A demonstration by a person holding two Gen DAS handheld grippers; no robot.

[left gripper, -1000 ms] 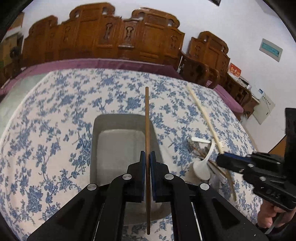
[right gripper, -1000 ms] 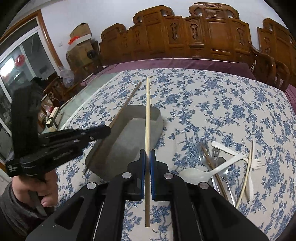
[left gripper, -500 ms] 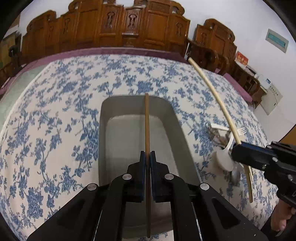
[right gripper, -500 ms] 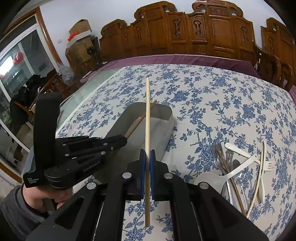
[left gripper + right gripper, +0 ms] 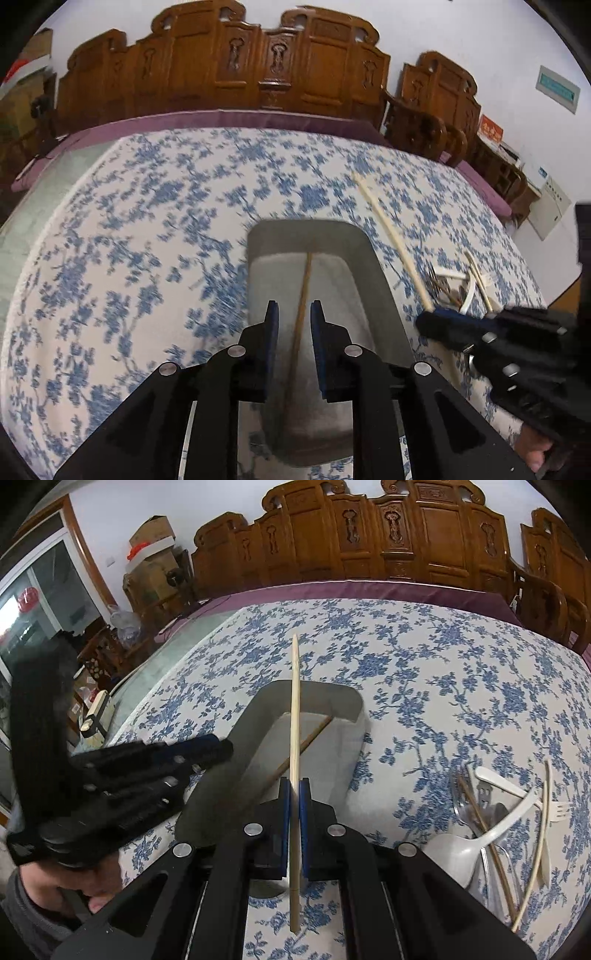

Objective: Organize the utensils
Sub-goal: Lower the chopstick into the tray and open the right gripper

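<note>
Brown chopstick (image 5: 302, 302) released into tray (image 5: 373, 258) by left gripper (image 5: 293, 314); right gripper (image 5: 294, 790) clamps pale chopstick (image 5: 294, 716).

The left gripper (image 5: 294, 314) sits at the lower centre of its view, tilted downward; its jaws have just been opening and stand apart. The right gripper (image 5: 294, 790), lower centre of its view, is clamped tight, likewise tilted downward.
</note>
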